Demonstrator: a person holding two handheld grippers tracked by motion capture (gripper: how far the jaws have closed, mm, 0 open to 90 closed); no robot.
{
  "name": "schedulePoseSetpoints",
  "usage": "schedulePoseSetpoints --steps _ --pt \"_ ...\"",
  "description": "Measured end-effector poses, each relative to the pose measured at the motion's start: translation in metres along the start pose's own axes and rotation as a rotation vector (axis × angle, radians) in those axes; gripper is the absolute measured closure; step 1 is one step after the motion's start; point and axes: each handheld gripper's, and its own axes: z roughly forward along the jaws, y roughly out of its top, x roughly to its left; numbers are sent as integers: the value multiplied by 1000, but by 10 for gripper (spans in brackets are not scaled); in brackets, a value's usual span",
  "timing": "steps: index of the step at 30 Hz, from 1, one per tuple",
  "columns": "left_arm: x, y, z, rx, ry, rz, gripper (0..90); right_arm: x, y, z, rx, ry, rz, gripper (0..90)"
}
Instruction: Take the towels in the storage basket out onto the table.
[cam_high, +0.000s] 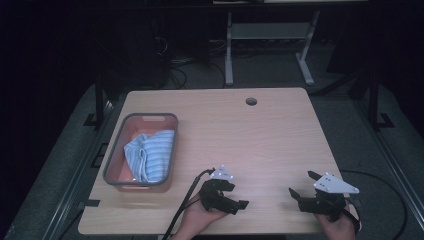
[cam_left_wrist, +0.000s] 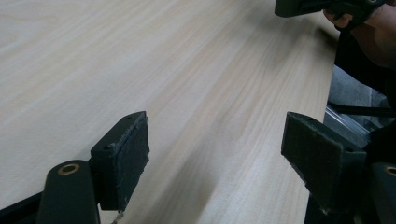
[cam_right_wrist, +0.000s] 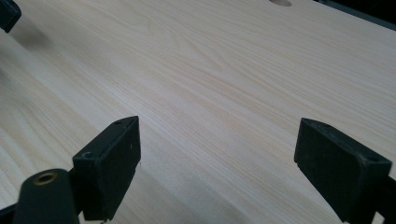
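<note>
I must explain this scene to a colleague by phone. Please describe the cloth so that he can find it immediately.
Start from the light wooden table. Near its left edge stands a grey-rimmed bin with a pinkish inside. The cloth lies crumpled in that bin, light blue with fine pale stripes, the one soft thing on the table, well left of the left tongs.

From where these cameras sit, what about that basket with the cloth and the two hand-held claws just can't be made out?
- Basket floor, high view: the striped cloth covers much of it, so anything beneath is hidden.
- Cloth's fold count: too small and dim in the high view.
- Left gripper: its body is cut off by the bottom edge of the left gripper view.
- Right gripper: likewise cut off in the right gripper view.
- Person's forearms: cut off by the high view's bottom edge.
</note>
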Motion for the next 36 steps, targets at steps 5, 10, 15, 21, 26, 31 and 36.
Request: schedulePoseSetpoints --steps 5,10,15,21,26,31,36 --pt "5 5 -6 21 -12 -4 226 1 0 0 2 -1 9 141" --pt "10 17 -18 11 -1 -3 226 3 3 1 2 -6 -1 141" --pt "16 27 -28 10 11 -1 225 4 3 2 12 -1 8 141" --pt "25 42 -46 -12 -5 -16 226 4 4 2 8 0 -2 141" --pt "30 57 -60 -2 36 5 226 4 4 4 8 1 -5 141" --pt "36 62 -72 -17 40 -1 216 4 4 4 9 4 -6 141" --pt "44 66 -89 -30 62 -11 217 5 5 5 8 6 -8 141"
